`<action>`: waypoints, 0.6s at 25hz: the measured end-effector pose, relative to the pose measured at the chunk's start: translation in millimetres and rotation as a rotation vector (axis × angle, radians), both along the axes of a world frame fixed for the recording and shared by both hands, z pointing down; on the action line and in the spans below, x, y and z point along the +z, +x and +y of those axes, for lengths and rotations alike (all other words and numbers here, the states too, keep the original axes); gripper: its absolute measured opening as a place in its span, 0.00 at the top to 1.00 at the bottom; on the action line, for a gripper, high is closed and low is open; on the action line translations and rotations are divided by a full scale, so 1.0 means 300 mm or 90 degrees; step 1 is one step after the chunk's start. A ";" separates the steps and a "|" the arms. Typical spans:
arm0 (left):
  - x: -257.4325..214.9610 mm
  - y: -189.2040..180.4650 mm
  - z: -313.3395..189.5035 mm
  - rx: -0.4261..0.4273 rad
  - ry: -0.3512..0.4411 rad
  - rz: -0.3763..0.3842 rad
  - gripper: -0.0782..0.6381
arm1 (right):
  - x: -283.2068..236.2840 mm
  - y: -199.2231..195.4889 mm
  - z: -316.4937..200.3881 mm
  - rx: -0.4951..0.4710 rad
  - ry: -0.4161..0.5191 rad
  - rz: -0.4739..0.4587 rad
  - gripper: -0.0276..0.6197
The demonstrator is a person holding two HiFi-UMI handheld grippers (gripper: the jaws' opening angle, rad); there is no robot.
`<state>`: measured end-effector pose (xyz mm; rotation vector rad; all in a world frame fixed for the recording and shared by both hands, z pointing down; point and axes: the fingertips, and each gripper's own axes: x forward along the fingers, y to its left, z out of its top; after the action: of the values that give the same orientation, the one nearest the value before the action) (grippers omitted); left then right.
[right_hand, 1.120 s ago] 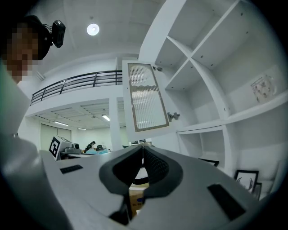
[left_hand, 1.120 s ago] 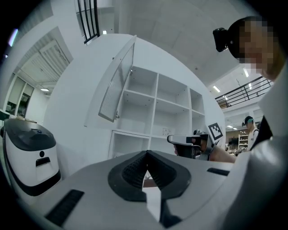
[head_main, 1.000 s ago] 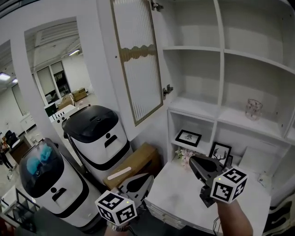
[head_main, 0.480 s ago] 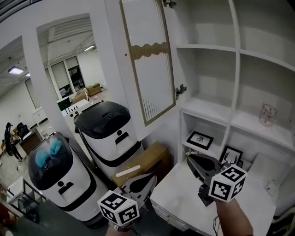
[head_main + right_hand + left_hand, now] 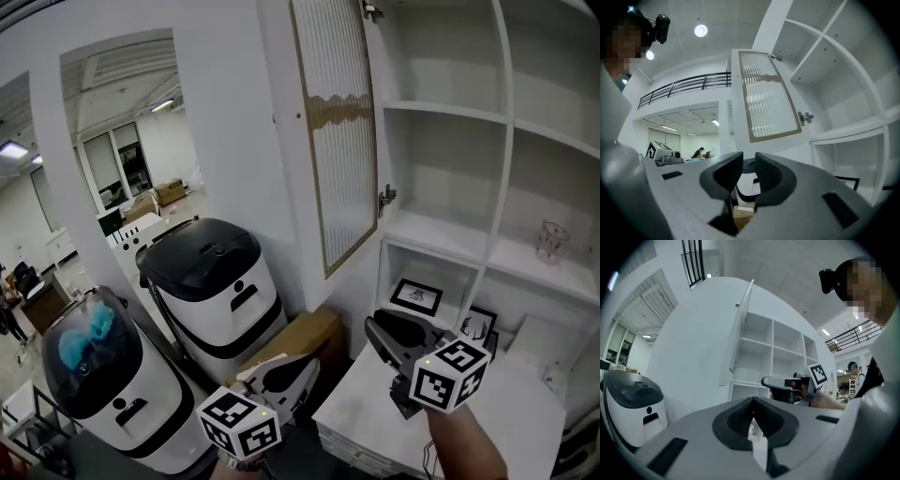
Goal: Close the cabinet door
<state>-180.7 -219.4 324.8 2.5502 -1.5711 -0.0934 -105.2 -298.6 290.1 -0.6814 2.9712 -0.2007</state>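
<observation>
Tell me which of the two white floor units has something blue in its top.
The left unit: blue stuff shows through its dark dome. The other unit, up and right of it, has a plain black lid.

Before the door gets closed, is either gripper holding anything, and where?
Nothing is held. The right gripper has just been opening its jaws, nothing between them; the left gripper is shut and empty. The white ribbed-glass cabinet door stands open, untouched.
</observation>
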 end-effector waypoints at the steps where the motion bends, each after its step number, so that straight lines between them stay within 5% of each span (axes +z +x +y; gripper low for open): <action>1: 0.000 -0.020 -0.007 0.009 0.002 0.001 0.88 | -0.007 -0.033 -0.003 0.006 0.006 0.001 0.84; 15: 0.011 -0.241 -0.062 0.104 0.013 0.008 0.88 | -0.038 -0.329 -0.022 0.132 0.069 0.042 0.66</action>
<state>-252.8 -238.2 328.1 2.6767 -1.3574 -0.1073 -203.8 -305.4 278.6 -0.9909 2.9179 -0.0032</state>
